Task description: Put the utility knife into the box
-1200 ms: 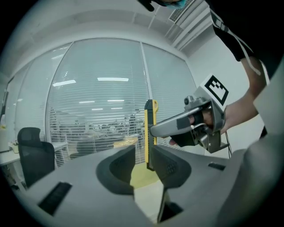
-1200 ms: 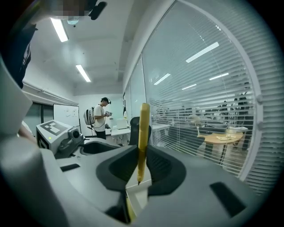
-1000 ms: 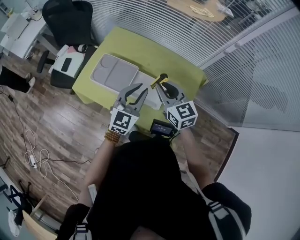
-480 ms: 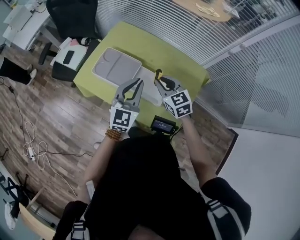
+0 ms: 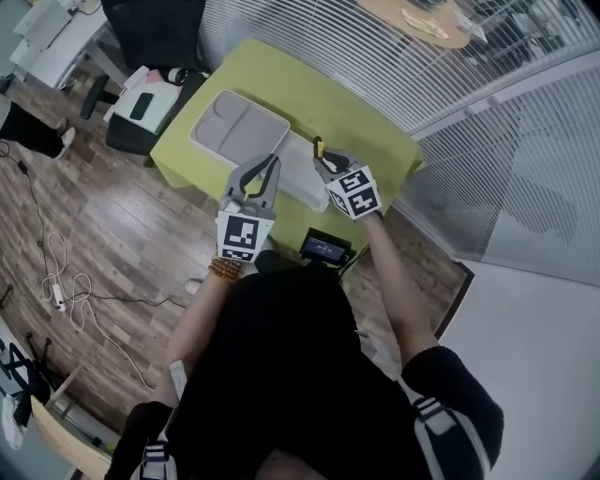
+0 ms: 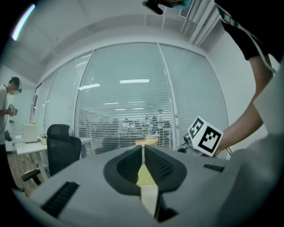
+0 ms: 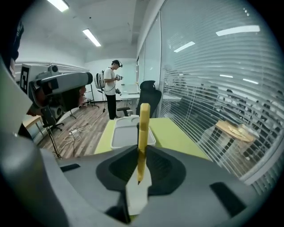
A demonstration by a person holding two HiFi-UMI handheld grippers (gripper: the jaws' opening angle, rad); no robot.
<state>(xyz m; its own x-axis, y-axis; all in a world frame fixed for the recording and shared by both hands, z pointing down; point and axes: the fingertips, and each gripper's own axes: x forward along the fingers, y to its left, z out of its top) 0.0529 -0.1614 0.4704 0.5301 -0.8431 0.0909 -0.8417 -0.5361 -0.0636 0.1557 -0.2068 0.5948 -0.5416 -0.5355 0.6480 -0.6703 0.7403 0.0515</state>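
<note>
Wood floor (image 5: pixel 112 234) at the far left carries loose cables (image 5: pixel 56 291). A black chair (image 5: pixel 155 23) stands further back, near a white stool (image 5: pixel 141 103). The green table (image 5: pixel 309 103) bears the grey box (image 5: pixel 239 131), which has two compartments, and a white flat piece (image 5: pixel 295 178) lies just beside its right edge. The left gripper (image 5: pixel 272 161) hangs over that edge, pointing level. Its jaws have just closed together, with nothing between them. Just to its right, the right gripper (image 5: pixel 321 157) tilts down over the white piece, its jaws clamped on the yellow knife (image 7: pixel 143 128). The knife sticks out past the fingertips, above the table and outside the box. A black device (image 5: pixel 325 248) with a screen sits by the table's near edge. Blinds (image 5: pixel 487 141) fill the right side.
</note>
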